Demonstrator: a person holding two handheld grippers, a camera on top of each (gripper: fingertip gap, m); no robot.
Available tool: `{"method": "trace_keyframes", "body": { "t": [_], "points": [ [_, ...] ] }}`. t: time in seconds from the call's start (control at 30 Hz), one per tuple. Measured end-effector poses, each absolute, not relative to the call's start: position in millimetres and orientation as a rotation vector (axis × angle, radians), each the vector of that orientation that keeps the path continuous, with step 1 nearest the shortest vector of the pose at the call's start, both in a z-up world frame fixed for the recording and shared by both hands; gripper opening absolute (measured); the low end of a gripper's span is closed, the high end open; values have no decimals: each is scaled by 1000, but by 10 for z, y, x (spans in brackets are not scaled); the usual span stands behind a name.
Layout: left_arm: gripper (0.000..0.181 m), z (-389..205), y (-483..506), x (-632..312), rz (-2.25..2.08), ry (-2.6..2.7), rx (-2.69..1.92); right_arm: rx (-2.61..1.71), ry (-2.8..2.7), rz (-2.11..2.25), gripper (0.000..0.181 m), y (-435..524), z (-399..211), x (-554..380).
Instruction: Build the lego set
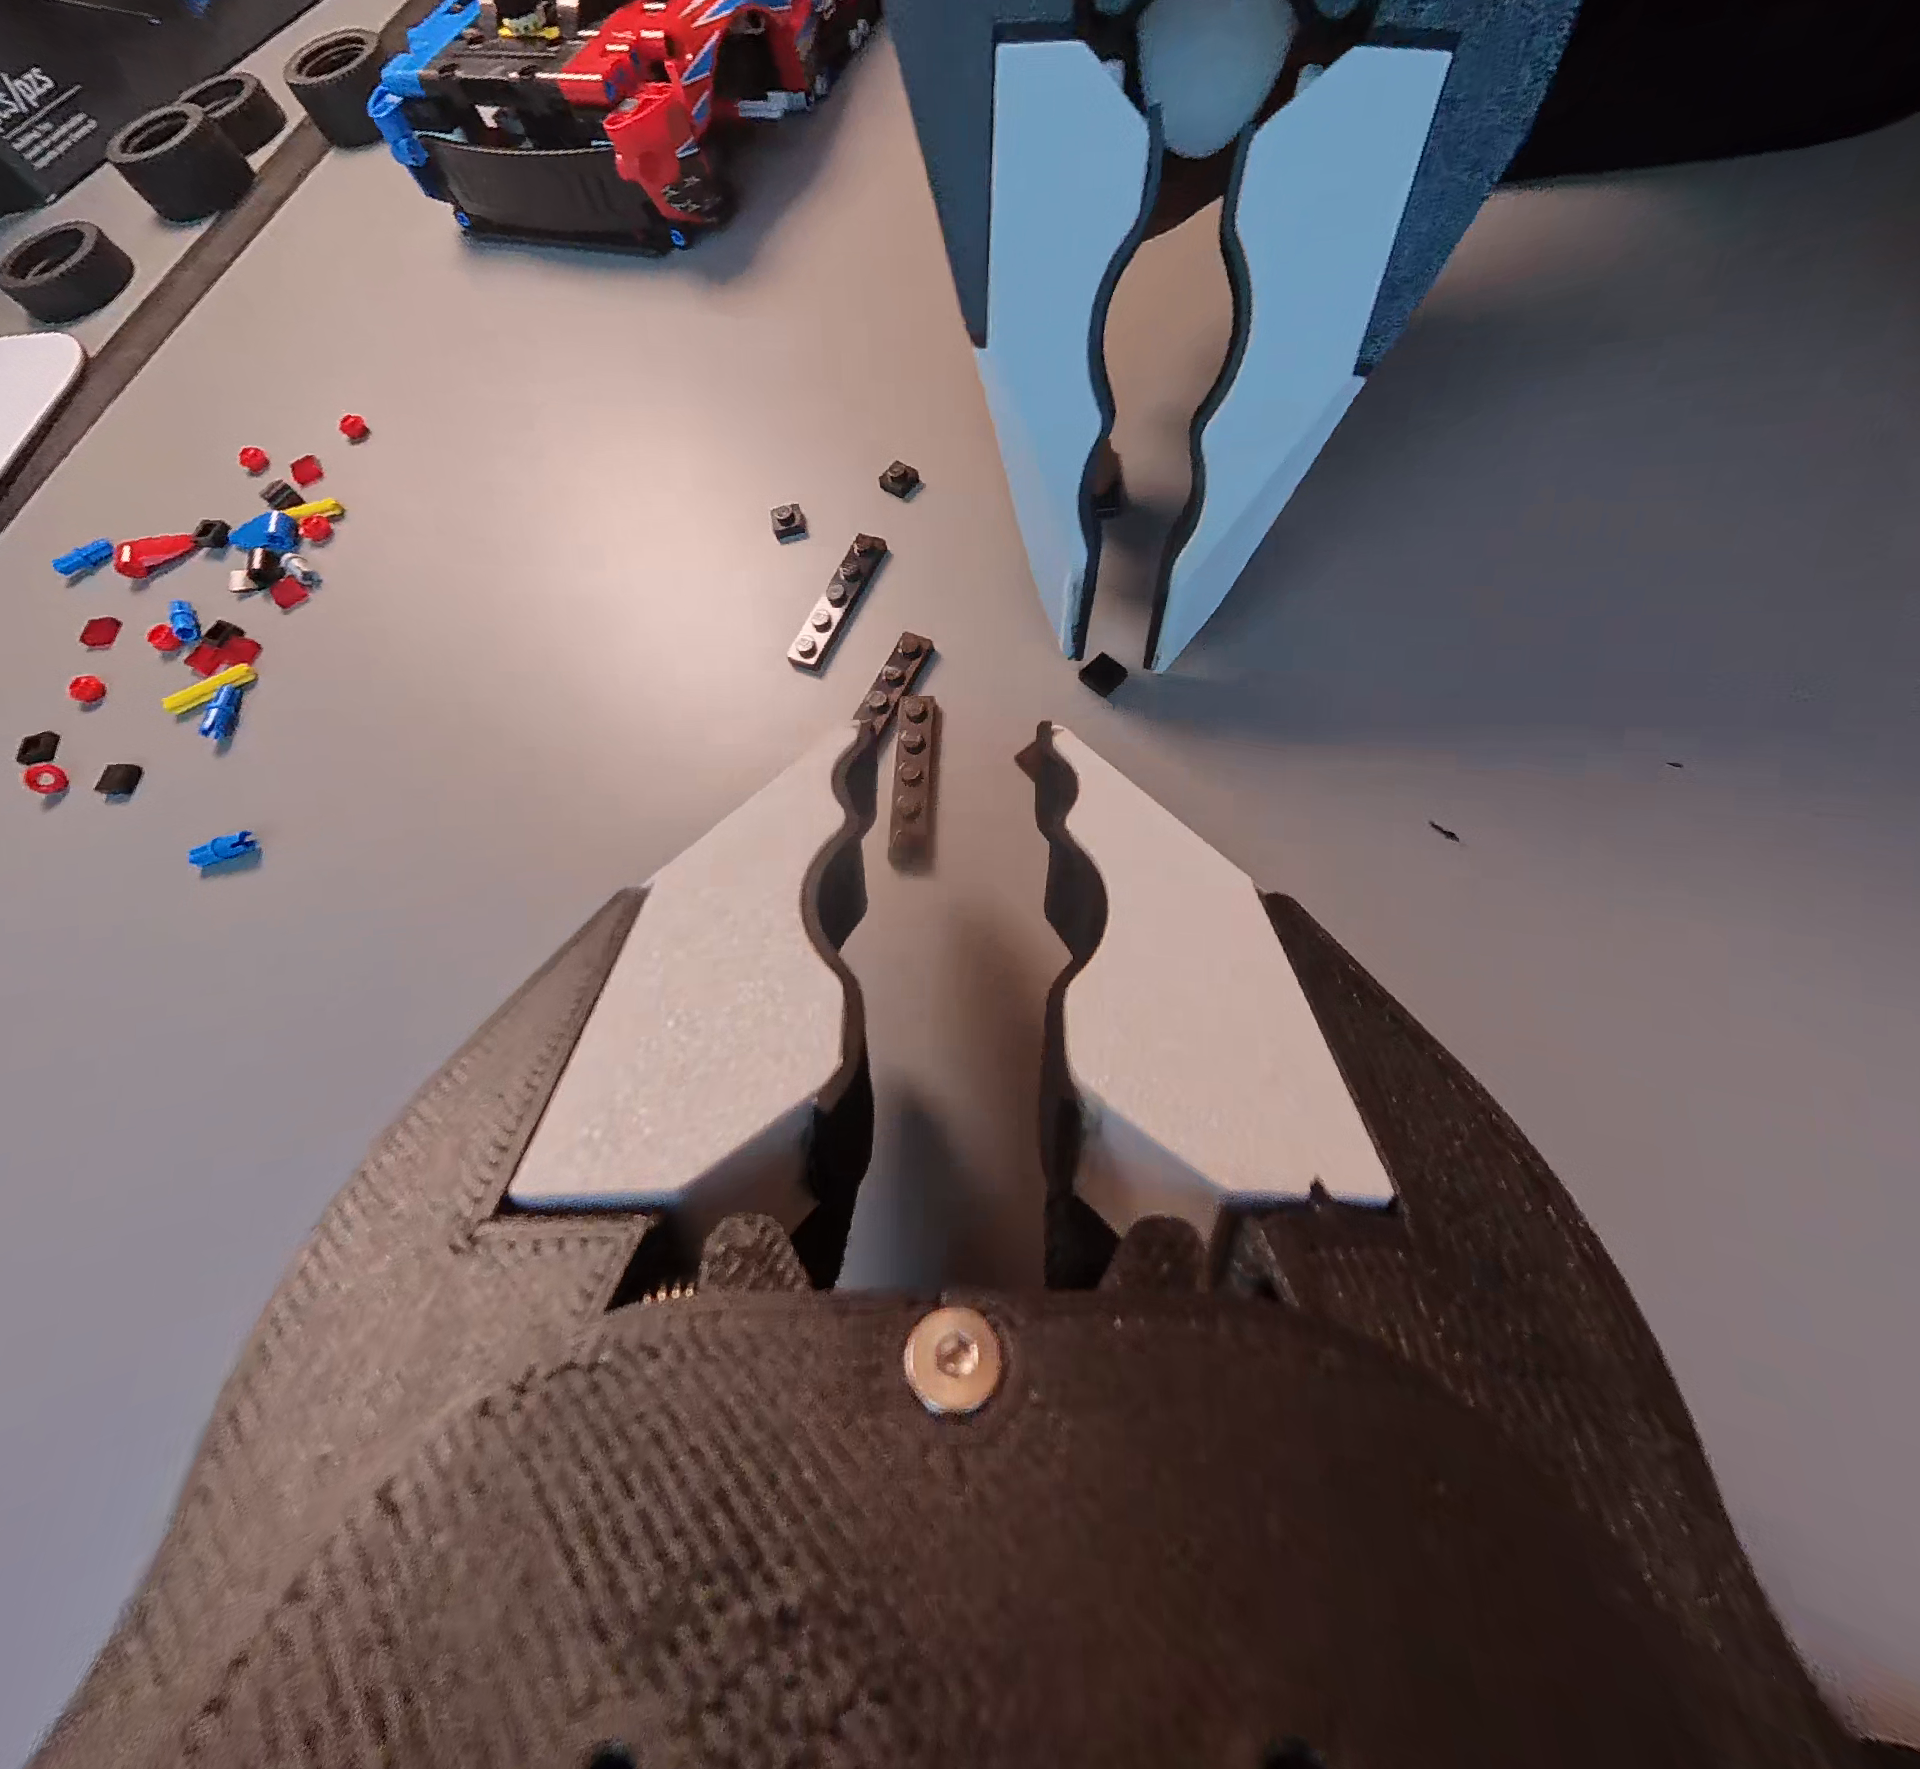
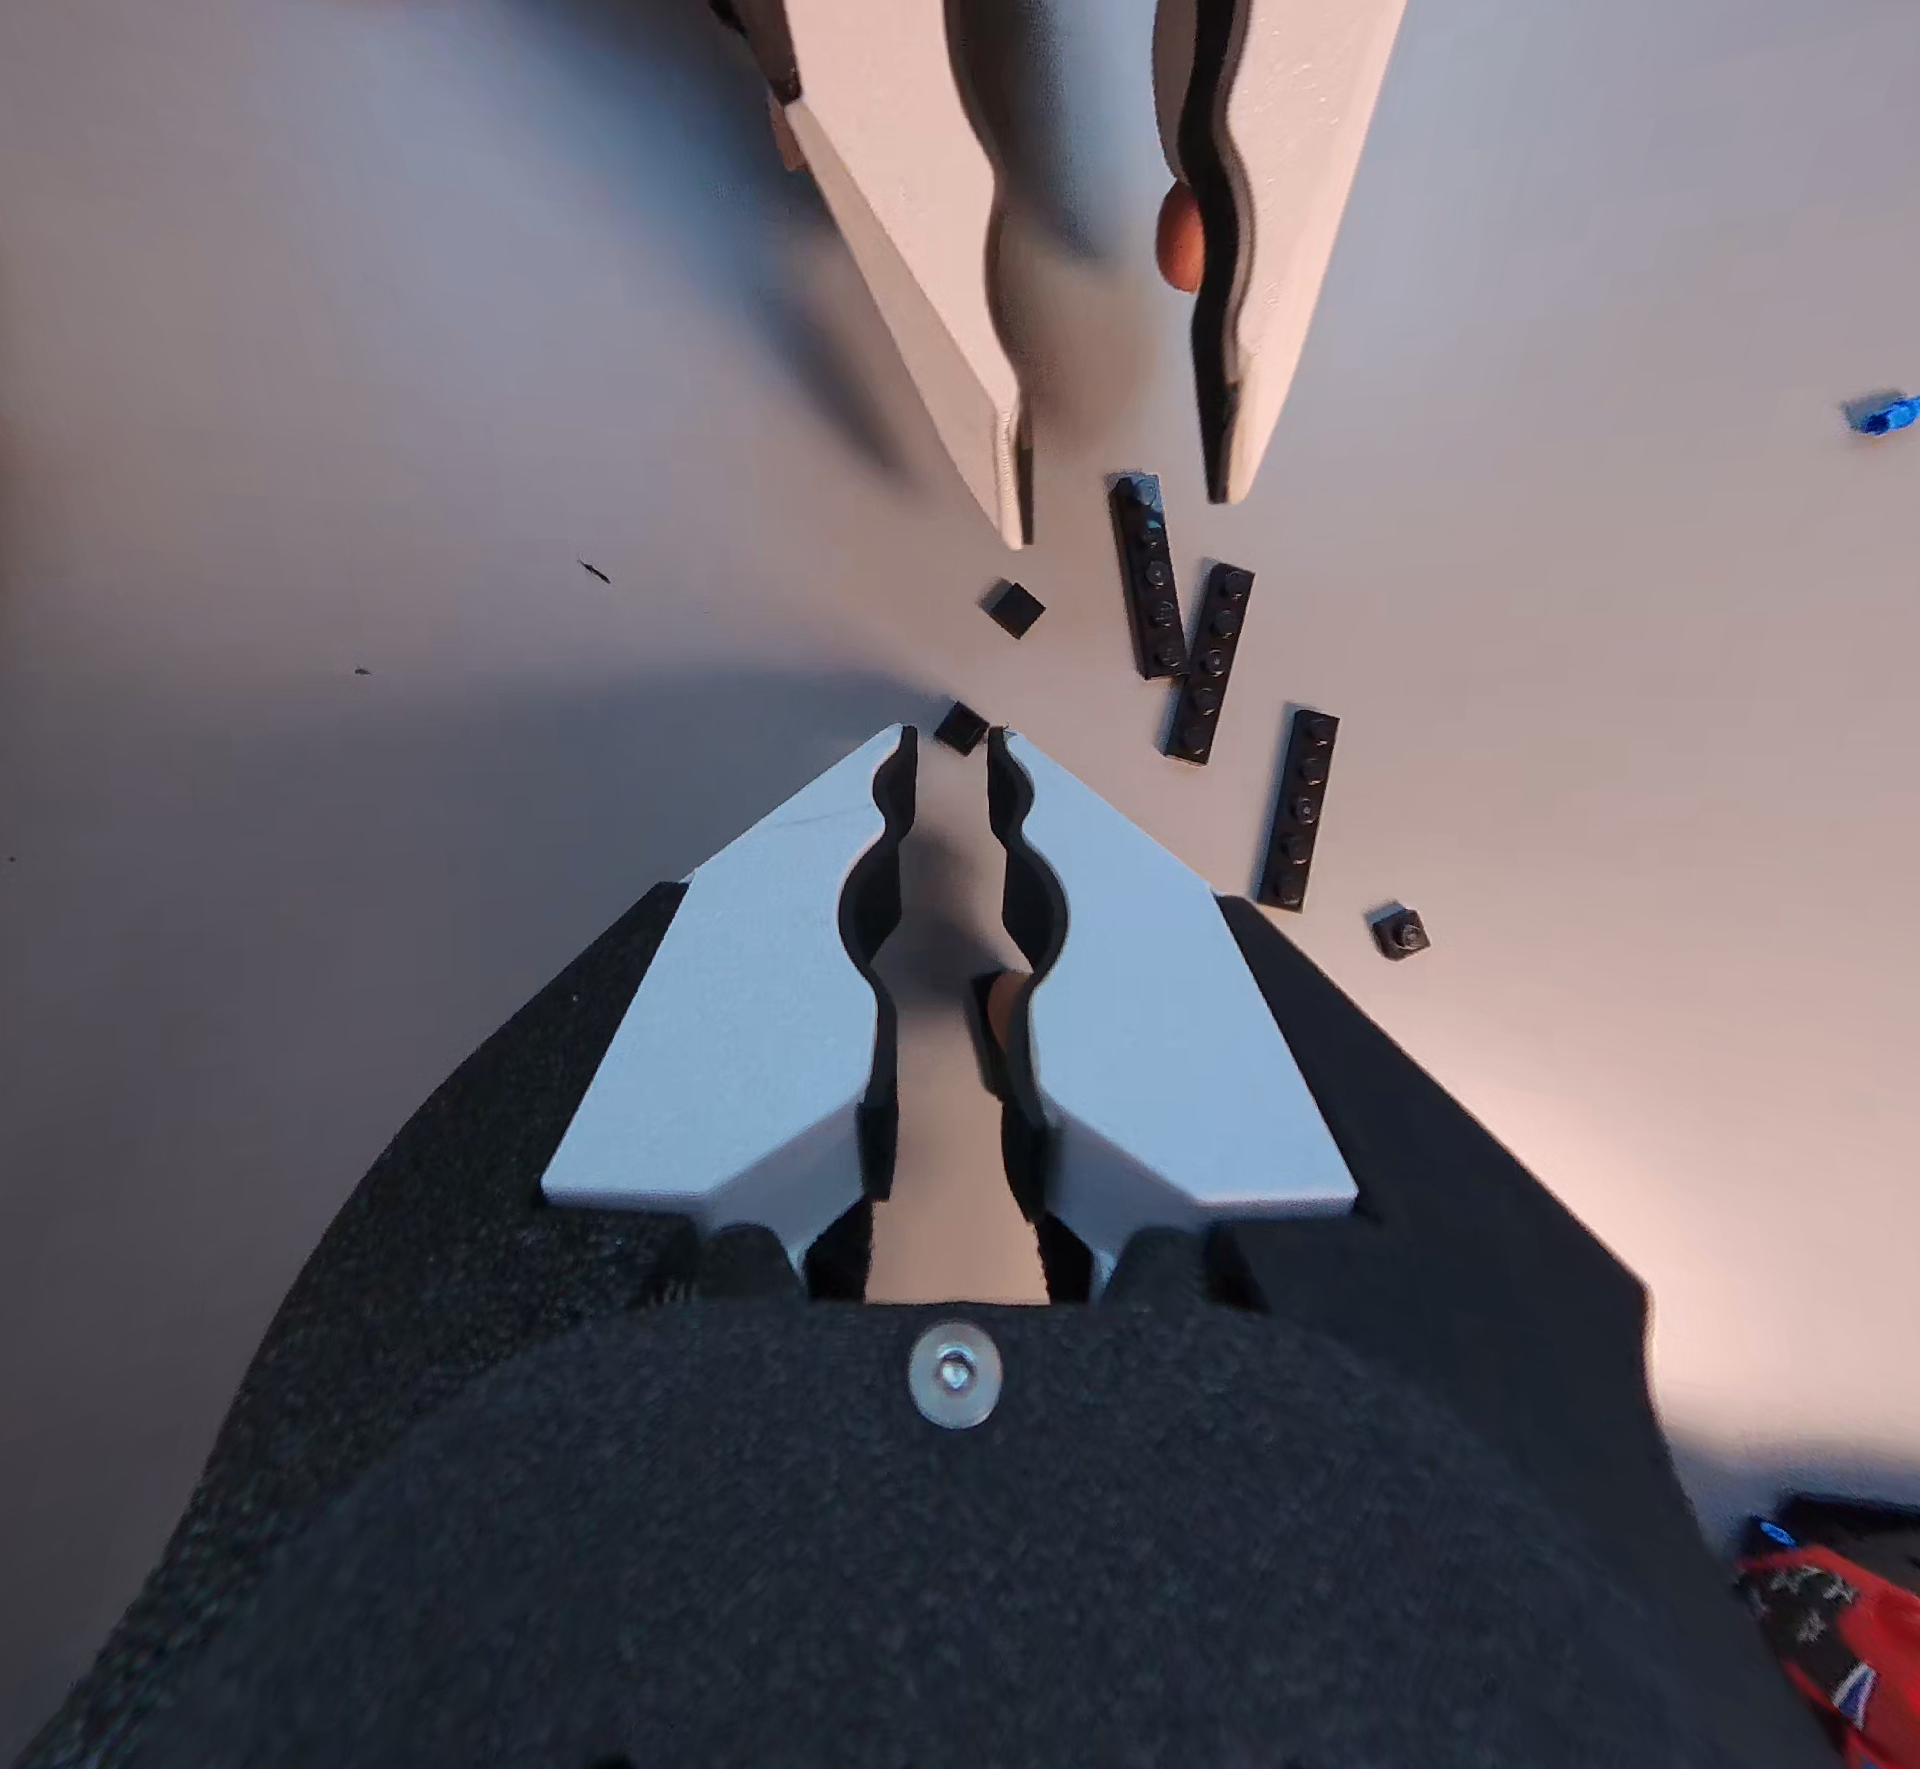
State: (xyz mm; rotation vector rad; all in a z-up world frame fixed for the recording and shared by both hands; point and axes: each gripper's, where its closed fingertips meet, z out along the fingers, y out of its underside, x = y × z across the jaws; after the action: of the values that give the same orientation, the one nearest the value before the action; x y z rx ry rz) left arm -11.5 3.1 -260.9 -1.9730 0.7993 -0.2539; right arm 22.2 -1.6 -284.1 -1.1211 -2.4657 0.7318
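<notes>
Three black 1x4 plates lie on the grey table [image 1: 623, 493]. One plate [image 1: 914, 779] lies between my left gripper's [image 1: 948, 737] open fingers, close to the left one; it also shows in the right wrist view [image 2: 1148, 576]. The other two plates [image 1: 896, 680] [image 1: 840, 602] lie just beyond. My right gripper [image 2: 954, 734] points down at the table with a narrow gap, and a small black tile [image 2: 961, 725] sits right at its tips. In the left wrist view the right gripper [image 1: 1114, 659] stands over that tile [image 1: 1101, 675]. A second black tile [image 2: 1013, 607] lies between the two grippers.
Two black 1x1 plates [image 1: 790, 521] [image 1: 900, 479] lie past the long plates. A red, blue and black lego car [image 1: 644, 57] stands at the back, with black tyres [image 1: 177, 161] to its left. A scatter of small red, blue, yellow and black parts [image 1: 197, 597] lies at the left. The tips of one gripper are about 5 cm away from the tips of the other.
</notes>
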Motion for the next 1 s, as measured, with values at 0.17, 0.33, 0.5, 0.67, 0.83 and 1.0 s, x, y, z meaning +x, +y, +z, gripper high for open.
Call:
{"method": "trace_keyframes", "body": {
  "t": [0.17,0.33,0.5,0.67,0.83,1.0],
  "points": [
    [26,-2659,-35,-31,-287,864,-1979,-1137,-2494,719,7,-17,-2862,196],
    [24,-2658,-69,9,-320,882,-1974,-1141,-2500,726,6,-34,-2859,189],
    [21,-2542,-84,77,-421,831,-1930,-1146,-2326,1011,6,-112,-2545,102],
    [16,-2399,-93,139,-582,738,-1889,-1096,-2236,1042,6,-86,-2407,112],
    [13,-2386,-55,137,-588,698,-1891,-1070,-2246,1002,6,-104,-2473,139],
    [12,-2467,-23,144,-528,715,-1930,-1045,-2232,1011,6,-105,-2445,132]
  ]
}}
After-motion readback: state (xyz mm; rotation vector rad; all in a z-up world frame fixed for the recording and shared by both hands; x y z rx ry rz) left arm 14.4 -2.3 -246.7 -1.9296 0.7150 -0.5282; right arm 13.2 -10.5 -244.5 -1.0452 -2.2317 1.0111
